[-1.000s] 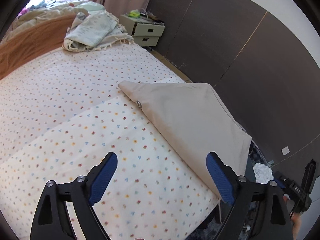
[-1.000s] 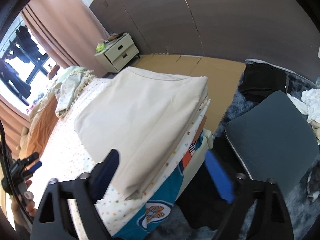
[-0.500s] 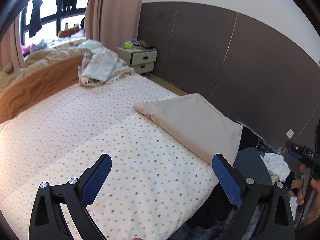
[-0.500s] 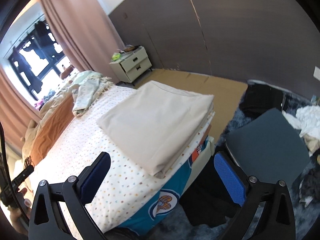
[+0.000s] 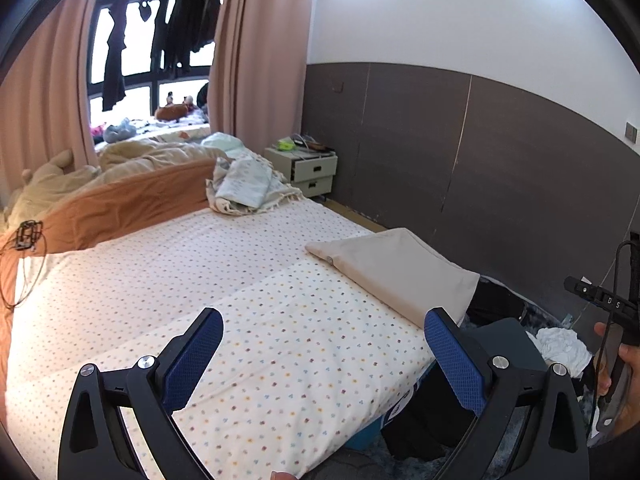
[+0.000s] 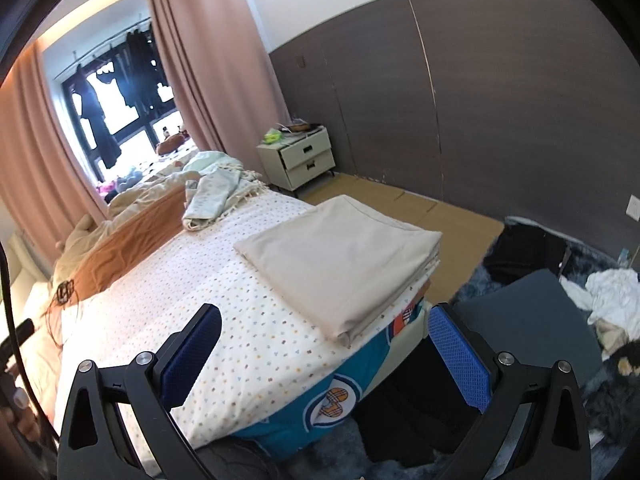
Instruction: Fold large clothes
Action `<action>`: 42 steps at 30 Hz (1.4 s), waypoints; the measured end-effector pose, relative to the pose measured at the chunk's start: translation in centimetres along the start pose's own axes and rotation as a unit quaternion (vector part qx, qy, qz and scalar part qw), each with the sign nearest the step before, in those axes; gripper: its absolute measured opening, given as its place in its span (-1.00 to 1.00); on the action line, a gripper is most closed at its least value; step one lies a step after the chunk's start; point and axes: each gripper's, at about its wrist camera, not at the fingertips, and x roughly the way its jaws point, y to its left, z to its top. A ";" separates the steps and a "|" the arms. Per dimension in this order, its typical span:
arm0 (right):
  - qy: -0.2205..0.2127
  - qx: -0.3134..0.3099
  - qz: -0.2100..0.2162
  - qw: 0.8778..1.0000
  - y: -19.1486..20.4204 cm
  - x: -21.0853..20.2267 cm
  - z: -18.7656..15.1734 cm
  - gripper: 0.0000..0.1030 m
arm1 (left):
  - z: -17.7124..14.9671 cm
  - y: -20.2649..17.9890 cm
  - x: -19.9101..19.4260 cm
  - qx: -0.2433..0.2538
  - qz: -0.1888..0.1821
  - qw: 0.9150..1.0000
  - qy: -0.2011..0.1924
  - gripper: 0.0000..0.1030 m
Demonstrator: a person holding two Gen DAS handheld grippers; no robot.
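A beige cloth (image 6: 340,256), folded into a flat rectangle of several layers, lies at the foot corner of the bed; it also shows in the left wrist view (image 5: 396,272). My left gripper (image 5: 324,360) is open and empty, held above the dotted bedsheet (image 5: 200,280), well back from the cloth. My right gripper (image 6: 324,356) is open and empty, held over the bed's foot edge, short of the cloth. The right gripper's handle and the hand holding it show at the right edge of the left wrist view (image 5: 612,316).
An orange blanket (image 5: 120,208) and a crumpled pale cloth (image 5: 248,188) lie at the head of the bed. A nightstand (image 6: 298,160) stands by the dark wall. A dark chair seat (image 6: 532,304) and white laundry (image 6: 612,292) sit on the floor right of the bed.
Both grippers have pulled back and risen away from the folded cloth, which now looks smaller and farther off. The cloth has not moved. Both stay open.
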 end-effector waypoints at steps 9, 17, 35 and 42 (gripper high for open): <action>-0.029 -0.051 -0.001 0.998 1.4 -5.5 -3.0 1.00 | -4.1 -0.6 -7.6 -0.009 0.016 0.999 -0.031 0.96; -0.069 -0.094 -0.001 0.993 1.6 -10.9 -5.5 1.00 | -8.3 -0.9 -12.6 -0.032 0.022 0.998 -0.052 0.96; -0.081 -0.129 0.029 0.988 3.1 -15.6 -14.4 1.00 | -16.6 -2.9 -20.2 -0.022 0.070 0.991 -0.110 0.96; -0.113 -0.158 0.026 0.981 5.3 -16.7 -17.0 1.00 | -19.4 -3.2 -21.8 -0.004 0.100 0.986 -0.131 0.96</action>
